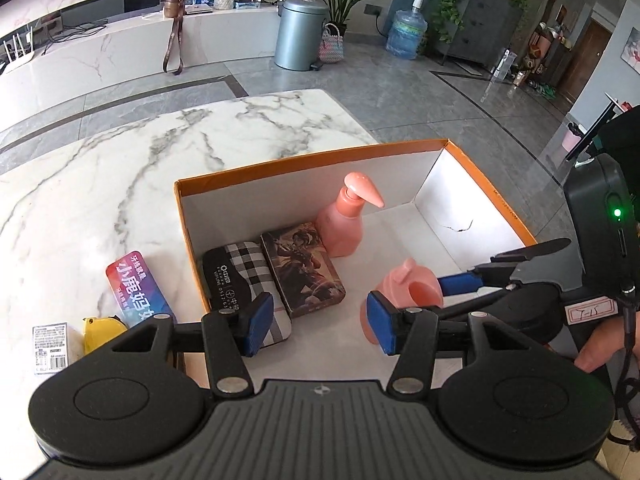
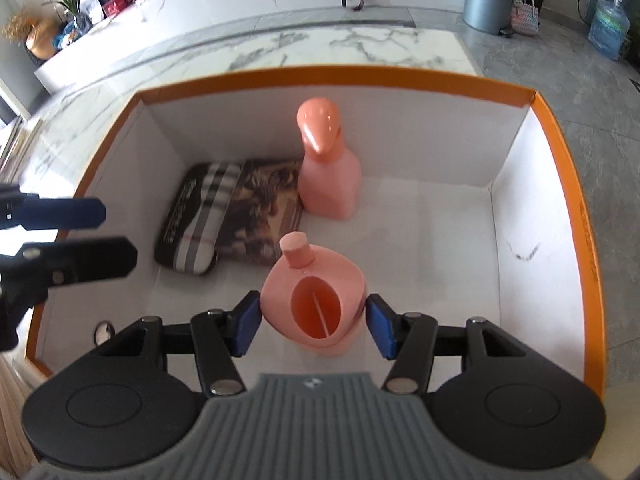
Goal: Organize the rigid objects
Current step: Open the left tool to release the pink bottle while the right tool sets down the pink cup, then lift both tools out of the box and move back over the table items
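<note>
The right claw [image 2: 313,322] holds a pink cup [image 2: 314,304] between its blue pads inside the orange-rimmed box [image 2: 328,74] on the marble tabletop [image 1: 120,168]. The left claw [image 1: 316,322] hovers wide apart, empty. A pink bottle [image 2: 326,168] stands upright beside a picture tin [image 2: 262,210] and a plaid case [image 2: 192,220].

A box [image 2: 560,168] sits on the table [image 1: 120,168]. Inside it, at the left of the frame, a pouch [image 2: 192,216] lies beside a tin [image 2: 264,208]. A bottle [image 2: 328,176] stands upright just right of the tin. A cup [image 2: 316,296] sits below the bottle, at lower centre.

Outside the box, at the lower left of the left wrist view, a packet [image 1: 138,288], a tape measure [image 1: 100,332] and a small carton [image 1: 50,346] lie on the table.
</note>
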`<state>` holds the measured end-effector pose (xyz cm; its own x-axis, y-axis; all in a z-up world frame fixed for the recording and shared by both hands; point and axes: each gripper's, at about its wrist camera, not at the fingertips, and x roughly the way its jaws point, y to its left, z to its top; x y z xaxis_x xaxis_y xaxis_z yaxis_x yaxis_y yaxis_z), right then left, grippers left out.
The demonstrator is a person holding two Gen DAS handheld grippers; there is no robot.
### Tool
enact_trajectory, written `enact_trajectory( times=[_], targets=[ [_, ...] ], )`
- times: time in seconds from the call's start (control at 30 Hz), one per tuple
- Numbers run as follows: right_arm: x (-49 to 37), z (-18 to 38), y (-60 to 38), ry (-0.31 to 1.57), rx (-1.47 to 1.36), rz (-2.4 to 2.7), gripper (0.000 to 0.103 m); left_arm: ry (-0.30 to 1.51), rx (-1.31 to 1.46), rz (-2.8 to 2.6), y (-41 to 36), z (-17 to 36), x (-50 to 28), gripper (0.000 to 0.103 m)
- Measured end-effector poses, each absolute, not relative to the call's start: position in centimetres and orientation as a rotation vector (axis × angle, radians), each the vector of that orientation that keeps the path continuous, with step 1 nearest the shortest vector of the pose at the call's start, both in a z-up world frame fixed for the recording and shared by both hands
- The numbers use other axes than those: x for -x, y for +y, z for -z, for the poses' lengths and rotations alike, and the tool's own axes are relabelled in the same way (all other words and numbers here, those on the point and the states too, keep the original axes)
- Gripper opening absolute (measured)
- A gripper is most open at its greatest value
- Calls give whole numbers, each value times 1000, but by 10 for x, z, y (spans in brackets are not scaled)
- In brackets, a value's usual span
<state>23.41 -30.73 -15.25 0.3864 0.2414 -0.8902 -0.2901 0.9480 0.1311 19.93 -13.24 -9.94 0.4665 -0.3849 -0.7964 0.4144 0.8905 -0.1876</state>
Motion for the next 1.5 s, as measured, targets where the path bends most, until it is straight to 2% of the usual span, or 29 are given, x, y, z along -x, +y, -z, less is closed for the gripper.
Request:
enact_trajectory(
  times=[0.3, 0.53, 0.73, 1.27, 1.4, 1.5],
  targets=[
    [-228, 161, -314, 1234, 26, -324, 56, 954, -18, 443, -122, 93, -195, 62],
    [-230, 163, -312, 1226, 40, -338, 56, 954, 14, 427, -109, 93, -196, 62],
    [-246, 163, -292, 1217, 231, -408, 54, 928, 48, 434, -101, 88, -197, 62],
    [-287, 162, -282, 1177, 252, -433, 55, 899, 99, 420, -78, 81, -208, 62],
    [-281, 158, -281, 1171, 257, -400, 66, 880, 101, 419, -69, 74, -202, 62],
    [-269, 147, -282, 1152, 245, -374, 66, 854, 105, 410, -53, 64, -191, 62]
  ],
)
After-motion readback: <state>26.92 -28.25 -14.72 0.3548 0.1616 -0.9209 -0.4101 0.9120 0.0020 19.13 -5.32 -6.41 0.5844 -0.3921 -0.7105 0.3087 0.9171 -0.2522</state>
